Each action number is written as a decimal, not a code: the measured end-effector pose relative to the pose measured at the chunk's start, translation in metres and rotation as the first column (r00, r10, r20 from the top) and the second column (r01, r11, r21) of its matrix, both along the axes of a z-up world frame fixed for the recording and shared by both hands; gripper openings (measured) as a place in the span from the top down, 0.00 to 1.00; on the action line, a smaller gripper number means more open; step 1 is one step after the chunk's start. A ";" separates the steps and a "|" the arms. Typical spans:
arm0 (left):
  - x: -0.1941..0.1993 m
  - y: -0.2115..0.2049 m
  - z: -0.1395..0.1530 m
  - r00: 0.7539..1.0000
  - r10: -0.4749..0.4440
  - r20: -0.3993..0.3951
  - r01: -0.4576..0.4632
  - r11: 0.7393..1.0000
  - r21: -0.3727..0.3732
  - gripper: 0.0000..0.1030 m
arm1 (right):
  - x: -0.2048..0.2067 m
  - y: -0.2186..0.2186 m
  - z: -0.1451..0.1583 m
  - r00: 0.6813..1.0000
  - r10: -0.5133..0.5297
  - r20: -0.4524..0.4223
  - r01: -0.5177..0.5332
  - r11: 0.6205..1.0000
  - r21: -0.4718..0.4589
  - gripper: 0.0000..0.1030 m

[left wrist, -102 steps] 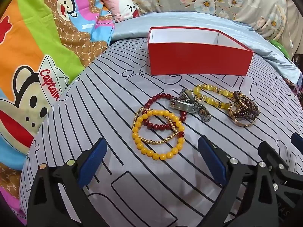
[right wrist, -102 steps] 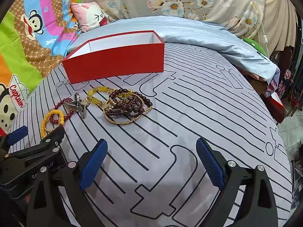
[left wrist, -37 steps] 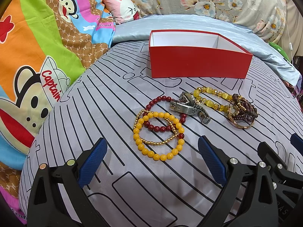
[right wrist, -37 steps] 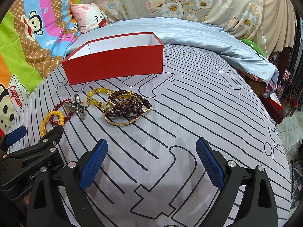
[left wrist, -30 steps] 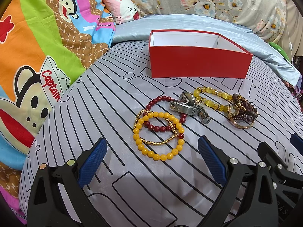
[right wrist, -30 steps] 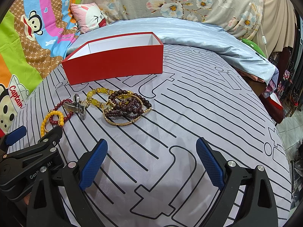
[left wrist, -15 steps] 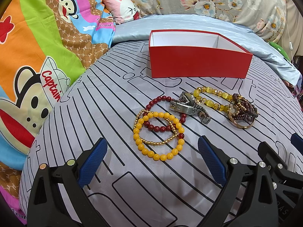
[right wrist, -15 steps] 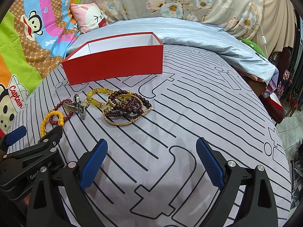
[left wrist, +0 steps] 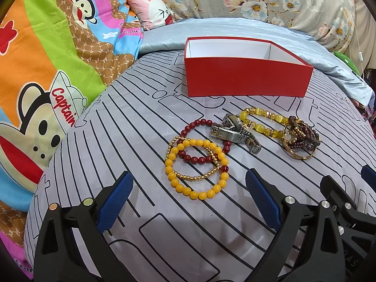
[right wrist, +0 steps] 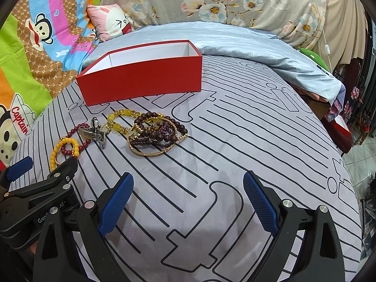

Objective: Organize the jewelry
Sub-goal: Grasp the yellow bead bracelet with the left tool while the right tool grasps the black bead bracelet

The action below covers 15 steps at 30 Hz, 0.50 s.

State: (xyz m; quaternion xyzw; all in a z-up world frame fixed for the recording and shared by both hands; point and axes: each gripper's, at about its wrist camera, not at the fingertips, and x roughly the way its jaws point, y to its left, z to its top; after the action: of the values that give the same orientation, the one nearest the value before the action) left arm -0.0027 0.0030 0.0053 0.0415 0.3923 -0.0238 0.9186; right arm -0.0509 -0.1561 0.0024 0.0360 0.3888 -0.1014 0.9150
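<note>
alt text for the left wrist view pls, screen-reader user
The open left gripper hovers over a striped grey bedsheet, aimed at a yellow bead bracelet overlapping a dark red bead bracelet. Farther right lie a metal watch and tangled purple beads; behind them sits an open red box.

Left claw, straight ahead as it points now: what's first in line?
Likely the yellow bead bracelet, lying between the open left claw pads' line of travel on the striped grey bedsheet; depth is unclear.
</note>
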 end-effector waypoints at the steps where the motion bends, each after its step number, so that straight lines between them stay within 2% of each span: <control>1: 0.000 0.001 0.001 1.000 -0.002 0.001 0.002 1.000 -0.006 0.11 | 0.000 0.001 -0.001 1.000 -0.001 0.000 0.001 1.000 0.002 0.12; 4: 0.000 0.002 0.008 1.000 -0.004 0.007 0.005 1.000 -0.021 0.11 | -0.002 -0.005 0.007 1.000 -0.003 -0.004 0.003 1.000 0.004 0.12; 10: -0.001 0.023 0.008 1.000 0.005 -0.014 -0.007 0.995 -0.102 0.11 | -0.001 -0.010 0.003 1.000 -0.015 -0.010 0.015 1.000 0.020 0.12; 15: -0.004 0.034 0.008 1.000 -0.014 -0.015 0.013 0.996 -0.084 0.11 | -0.002 -0.010 0.002 1.000 -0.013 -0.015 0.014 1.000 0.023 0.12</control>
State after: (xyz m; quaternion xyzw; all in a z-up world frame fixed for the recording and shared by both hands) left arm -0.0070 0.0369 0.0136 0.0056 0.3976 -0.0467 0.9163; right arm -0.0527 -0.1665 0.0043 0.0484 0.3964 -0.1033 0.9110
